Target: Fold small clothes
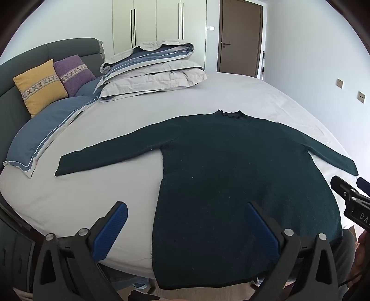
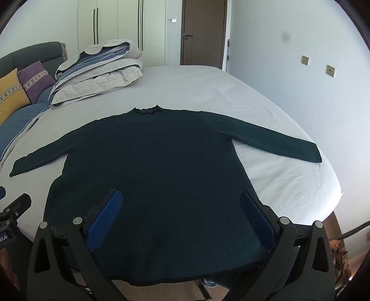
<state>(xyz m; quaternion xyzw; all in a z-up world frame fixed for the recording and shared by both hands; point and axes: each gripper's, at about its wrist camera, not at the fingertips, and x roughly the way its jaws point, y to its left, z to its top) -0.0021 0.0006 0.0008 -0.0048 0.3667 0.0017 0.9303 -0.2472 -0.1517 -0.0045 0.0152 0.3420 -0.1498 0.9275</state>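
Two wrist-camera views look down and forward over a bed in a bedroom.

Left wrist view: at the bottom of the frame the left gripper [image 1: 186, 209] has its two blue-padded fingers [image 1: 111, 231] spread wide, with nothing between them. The left finger stands over bare sheet, the right one over the dark cloth. Just beyond, filling the centre and right, a dark green long-sleeved sweater [image 1: 231, 166] lies flat on the pale grey bed sheet [image 1: 69, 196]. Its hem hangs a little over the near bed edge at the bottom, its sleeves stretch out to the left and right, and its frilled collar points away toward the middle of the frame. At the right edge, part of the right gripper [image 1: 351, 199] shows. Farther off, at upper left, lie a blue pillow [image 1: 46, 129], a yellow cushion [image 1: 39, 86] and a purple cushion [image 1: 74, 74] against a dark headboard [image 1: 13, 69]. A stack of folded bedding [image 1: 152, 69] sits at upper centre. Behind are white wardrobe doors [image 1: 157, 20] and a brown door [image 1: 240, 37].

Right wrist view: the right gripper [image 2: 181, 202] at the bottom is likewise spread wide and empty, both blue pads over the lower body of the sweater [image 2: 161, 157]. The same sheet [image 2: 277, 180] shows at the right, and the bedding stack [image 2: 99, 71] and door [image 2: 203, 32] sit toward the top.
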